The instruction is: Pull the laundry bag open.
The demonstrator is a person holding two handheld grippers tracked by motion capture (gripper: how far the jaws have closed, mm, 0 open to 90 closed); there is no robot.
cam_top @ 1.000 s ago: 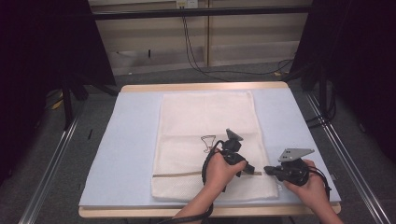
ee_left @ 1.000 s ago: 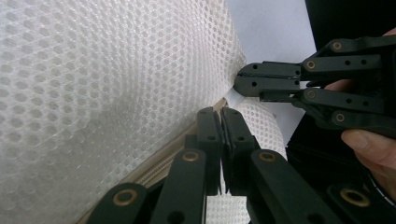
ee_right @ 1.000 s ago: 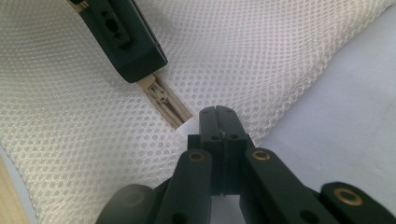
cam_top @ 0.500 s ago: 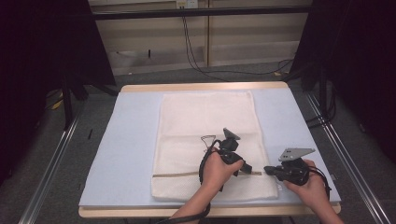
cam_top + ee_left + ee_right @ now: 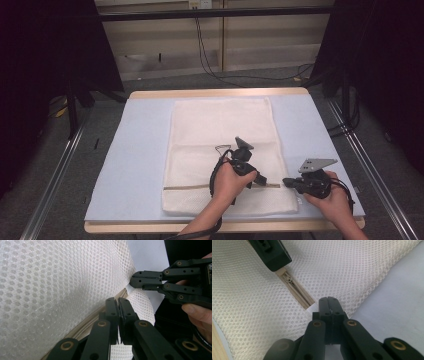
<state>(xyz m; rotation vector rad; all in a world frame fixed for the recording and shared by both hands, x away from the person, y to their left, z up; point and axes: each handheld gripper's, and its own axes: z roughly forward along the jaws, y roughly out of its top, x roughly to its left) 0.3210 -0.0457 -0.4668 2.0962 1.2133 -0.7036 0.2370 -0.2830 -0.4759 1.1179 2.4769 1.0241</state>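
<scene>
**me:** Mesh laundry bag [image 5: 220, 150] lying flat on the blue mat [image 5: 135, 165], and I'm working its zipper [image 5: 190, 187], the tan strip running across the bag close to the edge nearest me. Taking the zipper as the landmark: my left gripper [image 5: 260, 179] sits right on it, near its right-hand end, and my right gripper [image 5: 287, 181] is just past that end, at the bag's right edge.

**other:** are the claws actually holding anything or just parked there?

**me:** Both are pressed together. In the left gripper view my left one [image 5: 118, 305] has its jaws together right at the zipper tape [image 5: 82, 330], and the mesh bulges up just beyond it. Can't honestly tell whether it has the slider or just the tape. In the right gripper view my right one [image 5: 329, 302] is pinched on the white bit of fabric [image 5: 312, 308] at the very end of the zipper [image 5: 295, 290], with the mesh on both sides of it.

**other:** how close are the two?

**me:** Near each other but not touching, with the end of the zipper between them. From the left gripper view the right one's tip [image 5: 136, 282] sits just above the zipper line.
</scene>
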